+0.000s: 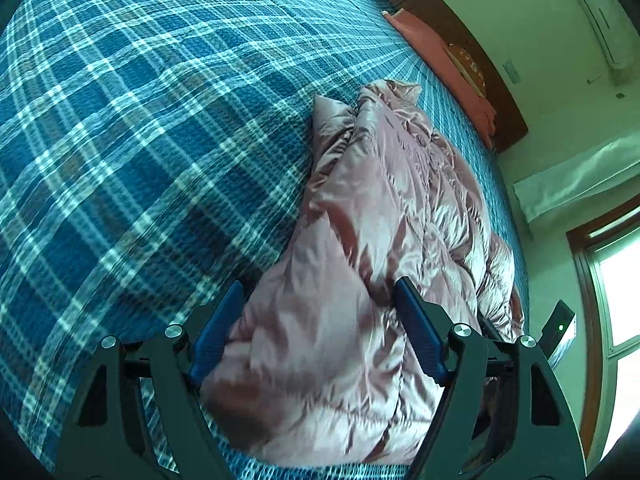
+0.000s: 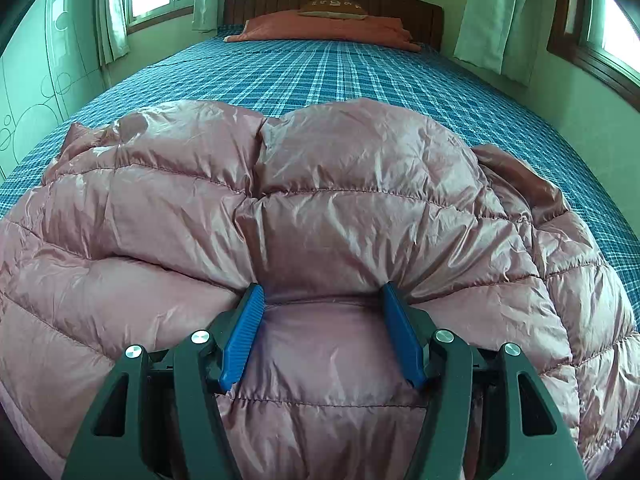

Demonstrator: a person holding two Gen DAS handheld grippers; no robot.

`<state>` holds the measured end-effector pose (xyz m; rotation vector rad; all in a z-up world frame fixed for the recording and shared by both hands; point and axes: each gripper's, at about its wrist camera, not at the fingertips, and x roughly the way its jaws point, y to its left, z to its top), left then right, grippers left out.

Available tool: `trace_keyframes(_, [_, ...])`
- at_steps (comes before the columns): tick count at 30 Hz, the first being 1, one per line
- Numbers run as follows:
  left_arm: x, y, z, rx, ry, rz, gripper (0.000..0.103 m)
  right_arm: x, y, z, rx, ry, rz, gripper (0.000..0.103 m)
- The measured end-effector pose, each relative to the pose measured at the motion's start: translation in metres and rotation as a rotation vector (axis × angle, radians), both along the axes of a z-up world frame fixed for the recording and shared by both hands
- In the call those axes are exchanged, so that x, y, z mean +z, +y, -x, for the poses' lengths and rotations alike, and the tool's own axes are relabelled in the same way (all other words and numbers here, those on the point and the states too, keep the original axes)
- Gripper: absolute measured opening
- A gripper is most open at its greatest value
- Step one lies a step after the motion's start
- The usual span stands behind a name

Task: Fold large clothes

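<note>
A shiny dusty-pink quilted down jacket (image 2: 320, 208) lies puffed and crumpled across the near end of the blue plaid bed (image 2: 320, 76), far from its headboard.

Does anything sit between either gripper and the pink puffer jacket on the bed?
Nothing visible does. The jacket already bulges between the fingers of both the right gripper and the left gripper. Only bare plaid bedspread lies beside it.
</note>
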<state>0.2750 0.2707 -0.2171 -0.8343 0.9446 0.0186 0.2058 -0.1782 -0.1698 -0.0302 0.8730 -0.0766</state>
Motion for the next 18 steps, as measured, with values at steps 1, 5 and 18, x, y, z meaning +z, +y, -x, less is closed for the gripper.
trace_keyframes(1, [0.000, 0.001, -0.003, 0.002, 0.003, 0.007, 0.076, 0.000, 0.001, 0.000, 0.000, 0.000, 0.000, 0.061])
trace_keyframes(5, [0.004, 0.001, -0.013, -0.013, -0.006, 0.014, 0.076, 0.000, 0.001, 0.000, -0.001, 0.000, 0.000, 0.061])
trace_keyframes(18, [0.009, -0.005, -0.059, -0.155, 0.004, -0.043, 0.074, 0.000, 0.001, 0.000, -0.001, -0.001, 0.001, 0.061])
